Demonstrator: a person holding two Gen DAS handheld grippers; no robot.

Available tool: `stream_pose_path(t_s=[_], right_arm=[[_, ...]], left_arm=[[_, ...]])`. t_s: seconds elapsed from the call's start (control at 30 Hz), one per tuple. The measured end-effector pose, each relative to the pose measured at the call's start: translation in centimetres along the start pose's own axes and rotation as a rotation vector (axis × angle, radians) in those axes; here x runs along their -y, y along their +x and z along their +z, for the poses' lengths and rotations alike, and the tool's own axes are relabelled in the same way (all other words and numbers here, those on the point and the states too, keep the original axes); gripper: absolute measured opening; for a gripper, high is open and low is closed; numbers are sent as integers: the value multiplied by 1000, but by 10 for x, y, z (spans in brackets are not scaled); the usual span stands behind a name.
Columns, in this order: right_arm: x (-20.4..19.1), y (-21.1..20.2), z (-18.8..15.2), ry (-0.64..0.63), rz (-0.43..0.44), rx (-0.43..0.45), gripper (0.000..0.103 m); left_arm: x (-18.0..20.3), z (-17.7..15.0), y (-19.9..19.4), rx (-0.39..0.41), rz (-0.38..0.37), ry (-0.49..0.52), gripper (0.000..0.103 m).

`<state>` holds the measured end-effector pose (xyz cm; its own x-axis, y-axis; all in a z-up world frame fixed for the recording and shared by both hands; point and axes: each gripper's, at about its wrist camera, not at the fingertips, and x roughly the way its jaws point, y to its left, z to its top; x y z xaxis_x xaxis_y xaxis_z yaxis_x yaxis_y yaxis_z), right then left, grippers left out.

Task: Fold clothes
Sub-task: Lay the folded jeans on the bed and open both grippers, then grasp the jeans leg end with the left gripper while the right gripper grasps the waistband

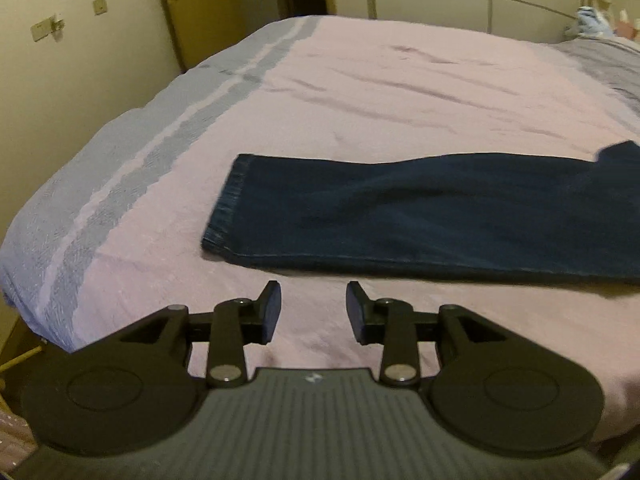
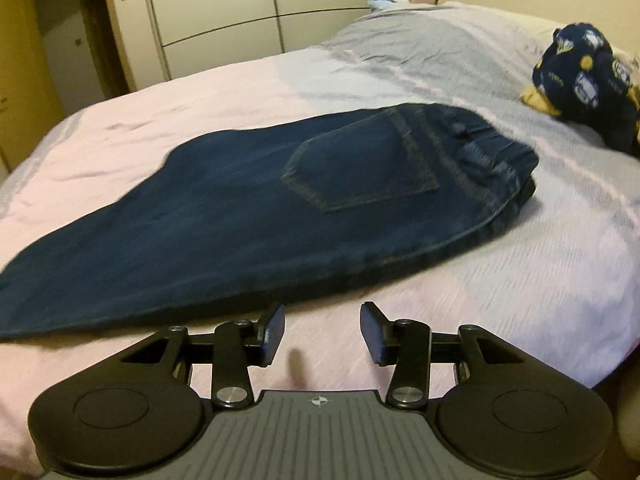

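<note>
Dark blue jeans (image 1: 420, 216) lie flat across the pink bedspread (image 1: 360, 80), folded lengthwise with one leg on the other, hem end toward the left and the waistband (image 2: 488, 152) bunched at the right, back pocket (image 2: 360, 168) facing up. The left gripper (image 1: 313, 312) hangs just short of the hem end, its jaws spread with nothing but bedspread between them, not touching the denim. The right gripper (image 2: 323, 334) hovers just off the near edge of the seat, jaws likewise apart and empty, a small shadow on the sheet below. Nothing lies between either gripper and the jeans. Off to the right, near the pillows, sits a crumpled navy garment with printed patches (image 2: 588, 80), well apart from the jeans. Pale wardrobe doors (image 2: 240, 12) line the far wall, and a wooden door (image 1: 200, 8) stands at the left beyond the grey-striped edge (image 1: 132, 160) of the bed.
</note>
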<state>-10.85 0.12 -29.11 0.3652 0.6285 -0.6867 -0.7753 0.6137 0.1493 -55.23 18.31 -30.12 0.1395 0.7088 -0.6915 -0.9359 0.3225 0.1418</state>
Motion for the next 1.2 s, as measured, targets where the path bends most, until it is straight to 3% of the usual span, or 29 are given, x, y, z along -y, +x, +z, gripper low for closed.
stream_pose_path(t_s=[0.23, 0.53, 0.8, 0.9, 1.0, 1.07, 1.2], right_arm=[[-12, -35, -20, -30, 40, -12, 50], [-15, -68, -34, -54, -6, -6, 51], [-13, -78, -34, -47, 8, 19, 52], [-9, -79, -30, -30, 11, 40, 52], [1, -73, -25, 8, 21, 55, 52], [9, -63, -19, 37, 15, 48, 52], [19, -39, -5, 83, 1, 30, 52]], left_arm=[[17, -18, -38, 13, -52, 13, 37], [26, -34, -69, 26, -88, 17, 41], [29, -35, -77, 42, -124, 16, 41], [11, -31, -68, 52, -222, -89, 41], [-33, -31, -40, 56, -389, -354, 41], [-66, -36, -10, 55, -460, -561, 37], [-117, -52, 52, 19, -501, -947, 35]])
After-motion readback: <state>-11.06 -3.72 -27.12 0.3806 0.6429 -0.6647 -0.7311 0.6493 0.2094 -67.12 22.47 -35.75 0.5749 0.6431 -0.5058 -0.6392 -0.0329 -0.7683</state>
